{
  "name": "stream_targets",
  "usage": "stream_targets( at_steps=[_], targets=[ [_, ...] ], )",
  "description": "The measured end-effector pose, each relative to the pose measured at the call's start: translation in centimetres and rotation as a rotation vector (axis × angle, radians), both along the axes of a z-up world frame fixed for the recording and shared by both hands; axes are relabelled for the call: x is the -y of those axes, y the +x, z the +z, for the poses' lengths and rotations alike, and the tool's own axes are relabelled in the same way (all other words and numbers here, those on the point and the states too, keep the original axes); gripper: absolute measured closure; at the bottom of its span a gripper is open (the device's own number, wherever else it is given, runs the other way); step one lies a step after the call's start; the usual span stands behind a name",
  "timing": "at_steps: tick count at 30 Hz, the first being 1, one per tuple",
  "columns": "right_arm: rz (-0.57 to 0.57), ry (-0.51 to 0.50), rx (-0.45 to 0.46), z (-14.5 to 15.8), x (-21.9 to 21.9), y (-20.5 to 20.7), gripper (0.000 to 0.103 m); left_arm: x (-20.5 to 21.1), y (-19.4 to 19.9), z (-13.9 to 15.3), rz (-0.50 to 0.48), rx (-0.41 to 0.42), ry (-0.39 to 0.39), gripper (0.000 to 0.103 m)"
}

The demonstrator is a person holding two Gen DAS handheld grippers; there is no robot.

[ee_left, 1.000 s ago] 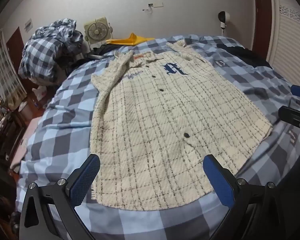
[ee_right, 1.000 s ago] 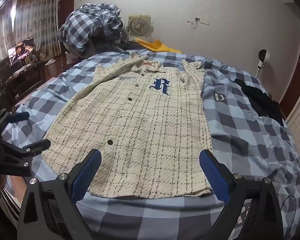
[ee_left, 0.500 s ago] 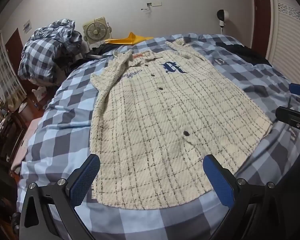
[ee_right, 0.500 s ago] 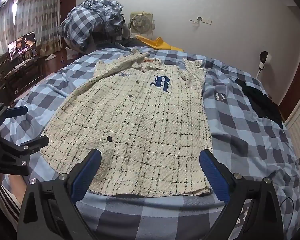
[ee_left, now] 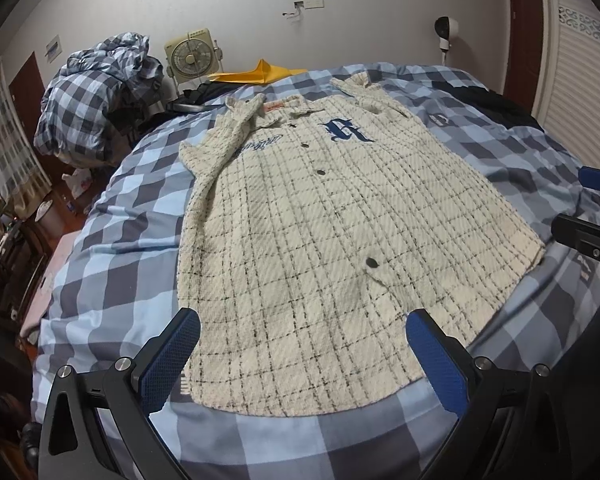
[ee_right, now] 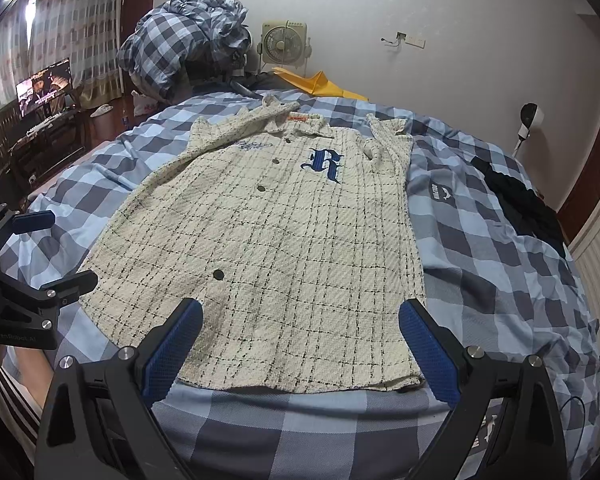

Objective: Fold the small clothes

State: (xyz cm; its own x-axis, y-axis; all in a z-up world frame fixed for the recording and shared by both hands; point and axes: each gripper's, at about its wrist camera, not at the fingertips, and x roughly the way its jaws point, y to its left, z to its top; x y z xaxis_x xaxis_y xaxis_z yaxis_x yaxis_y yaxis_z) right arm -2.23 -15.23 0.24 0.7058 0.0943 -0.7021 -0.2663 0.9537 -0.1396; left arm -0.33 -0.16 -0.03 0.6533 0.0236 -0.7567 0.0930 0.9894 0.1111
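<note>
Shirt (ee_left: 320,248), cream with a thin dark check, lies spread flat and face up on the bed (ee_left: 112,248), which is covered in blue and grey checks; its collar points toward the far wall and its hem is nearest the cameras. Far left, a heap of checked bedding (ee_left: 96,92) sits by the head of the bed, with a small fan (ee_left: 190,56) beside it and a yellow cloth (ee_left: 264,73) just past the collar. The left gripper (ee_left: 300,354) hangs over the hem, jaws wide apart and holding nothing. A blue letter (ee_right: 324,164) marks the chest beside the dark buttons. The right gripper (ee_right: 300,350) also hovers above the hem, spread wide and empty. A black garment (ee_right: 524,204) lies at the right edge of the bed
</note>
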Motion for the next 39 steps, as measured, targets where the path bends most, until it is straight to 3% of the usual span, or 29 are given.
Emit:
stream_targets(
  at_steps=[39],
  targets=[
    [-0.002,0.002,-0.009,0.01,0.26,0.05,0.006,0.17,0.07,-0.34,-0.008,-0.025,0.007,0.0]
  ],
)
